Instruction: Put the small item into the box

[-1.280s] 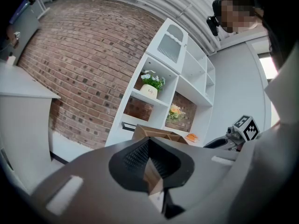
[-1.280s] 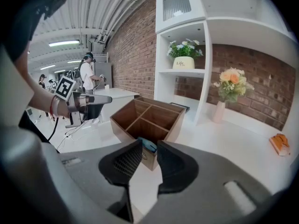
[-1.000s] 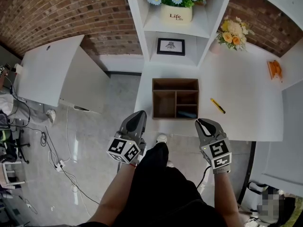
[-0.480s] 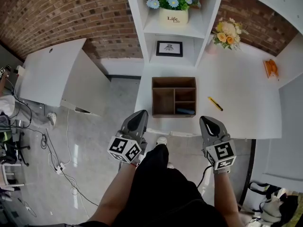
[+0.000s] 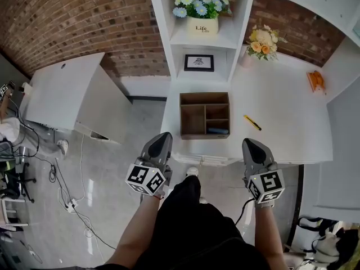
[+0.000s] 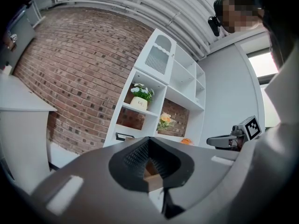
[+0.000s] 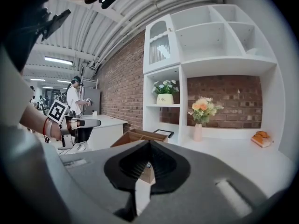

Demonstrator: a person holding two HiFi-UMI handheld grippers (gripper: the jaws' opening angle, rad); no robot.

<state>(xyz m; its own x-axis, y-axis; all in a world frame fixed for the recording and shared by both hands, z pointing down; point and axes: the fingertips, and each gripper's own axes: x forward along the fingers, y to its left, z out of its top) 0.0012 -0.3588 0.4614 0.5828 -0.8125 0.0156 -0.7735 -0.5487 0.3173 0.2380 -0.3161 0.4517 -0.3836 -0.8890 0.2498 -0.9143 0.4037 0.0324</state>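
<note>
Both left gripper and right gripper, fingers shut, seemingly empty, sit farther from box than before

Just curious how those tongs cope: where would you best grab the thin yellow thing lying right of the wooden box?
Probably at its middle, from straight above, jaws closing across its narrow width. The yellow item is slim and lies flat, slanted on the white table, so the sides are the only faces to pinch. The right gripper is the nearer one.

Matt brown wooden box, smooth white table, rough brick wall, glossy floor
</note>
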